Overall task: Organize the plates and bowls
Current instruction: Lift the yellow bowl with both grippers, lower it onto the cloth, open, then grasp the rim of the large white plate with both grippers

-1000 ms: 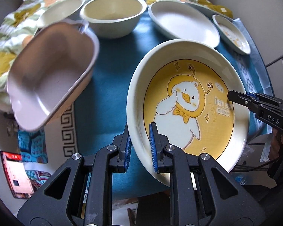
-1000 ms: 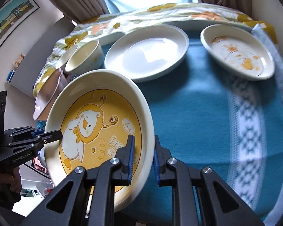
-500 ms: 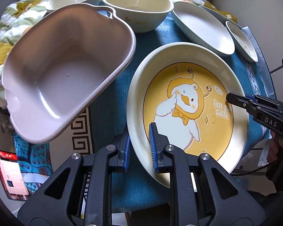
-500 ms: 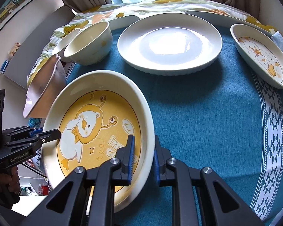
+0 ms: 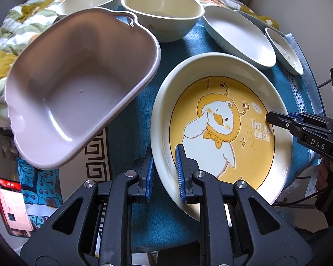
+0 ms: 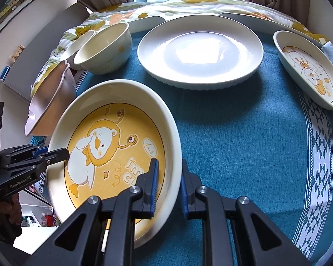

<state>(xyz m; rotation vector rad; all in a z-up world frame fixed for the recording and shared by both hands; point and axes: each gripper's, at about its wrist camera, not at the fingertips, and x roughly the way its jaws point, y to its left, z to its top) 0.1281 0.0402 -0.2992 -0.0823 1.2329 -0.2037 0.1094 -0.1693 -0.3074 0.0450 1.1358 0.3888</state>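
Evidently, the duck plate (image 5: pixel 222 119) is carried by two grips at once: the left gripper (image 5: pixel 164 173) is clamped on its near-left rim, and the right gripper (image 6: pixel 168 184) is clamped on the opposite rim, so that the weight is shared and the dish is kept from tipping. It is held tilted above the blue tablecloth (image 6: pixel 244 144), though whether its far edge touches the cloth cannot be told from these views. A white plate (image 6: pixel 199 51) lies beyond it, probably the stacking spot. The cream bowl (image 5: pixel 162 15) and a mauve tub (image 5: pixel 77 82) stand to the left, the tub overhanging the table edge. A small duck dish (image 6: pixel 310 71) lies far right.
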